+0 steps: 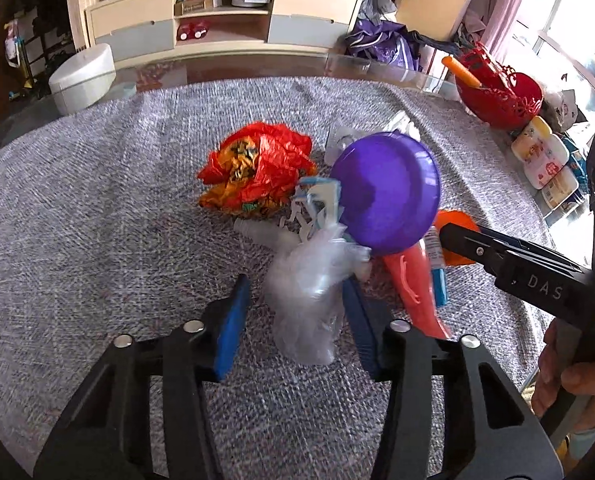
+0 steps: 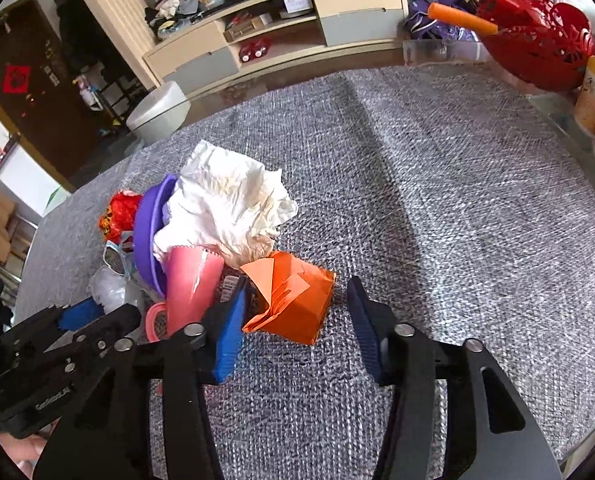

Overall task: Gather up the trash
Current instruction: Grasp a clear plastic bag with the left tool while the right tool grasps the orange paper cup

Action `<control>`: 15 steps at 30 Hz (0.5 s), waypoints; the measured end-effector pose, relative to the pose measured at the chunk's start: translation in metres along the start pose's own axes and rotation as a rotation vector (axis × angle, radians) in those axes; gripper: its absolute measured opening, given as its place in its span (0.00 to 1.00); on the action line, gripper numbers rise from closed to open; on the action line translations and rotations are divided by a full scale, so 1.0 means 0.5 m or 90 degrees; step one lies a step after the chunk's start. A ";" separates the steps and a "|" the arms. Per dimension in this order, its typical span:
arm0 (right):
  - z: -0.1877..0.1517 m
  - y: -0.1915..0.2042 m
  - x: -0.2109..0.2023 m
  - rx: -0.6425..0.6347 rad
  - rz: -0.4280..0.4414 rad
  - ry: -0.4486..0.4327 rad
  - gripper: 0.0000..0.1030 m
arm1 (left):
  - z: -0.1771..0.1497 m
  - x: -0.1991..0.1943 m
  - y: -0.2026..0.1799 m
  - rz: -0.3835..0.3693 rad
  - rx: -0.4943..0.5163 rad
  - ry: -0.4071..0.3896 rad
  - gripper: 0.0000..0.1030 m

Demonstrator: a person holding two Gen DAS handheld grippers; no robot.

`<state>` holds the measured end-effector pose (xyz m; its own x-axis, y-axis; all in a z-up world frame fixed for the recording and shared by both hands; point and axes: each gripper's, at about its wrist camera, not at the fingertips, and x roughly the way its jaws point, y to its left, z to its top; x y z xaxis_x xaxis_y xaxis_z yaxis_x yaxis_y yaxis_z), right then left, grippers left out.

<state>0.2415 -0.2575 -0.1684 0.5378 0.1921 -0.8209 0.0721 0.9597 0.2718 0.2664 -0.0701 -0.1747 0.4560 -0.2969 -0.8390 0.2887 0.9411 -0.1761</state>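
Note:
A trash pile lies on the grey cloth table [image 1: 97,208]. A purple bowl [image 1: 385,192] stands tilted on edge; in the right wrist view [image 2: 147,236] it holds crumpled white tissue [image 2: 229,208]. A clear plastic bag [image 1: 309,292] lies between the fingers of my open left gripper [image 1: 297,312]. A red-orange crumpled wrapper [image 1: 257,168] sits behind it. A pink-red wrapper [image 1: 415,284] lies to the right. An orange folded paper [image 2: 293,296] sits between the fingers of my open right gripper [image 2: 297,320]. The right gripper's body [image 1: 529,272] reaches in from the right.
A red lattice basket [image 1: 501,88] with an orange stick stands at the table's far right edge, next to white bottles [image 1: 541,156]. A white round container [image 1: 83,76] sits off the far left edge. A TV cabinet [image 1: 221,28] lines the back wall.

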 end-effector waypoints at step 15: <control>-0.009 0.021 -0.071 -0.029 -0.013 -0.049 0.37 | -0.017 -0.067 0.002 0.032 0.009 -0.030 0.20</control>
<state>0.2190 -0.2533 -0.1386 0.5994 0.1584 -0.7846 0.0462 0.9717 0.2315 0.2439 -0.0578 -0.1511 0.5096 -0.2571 -0.8211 0.2768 0.9526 -0.1265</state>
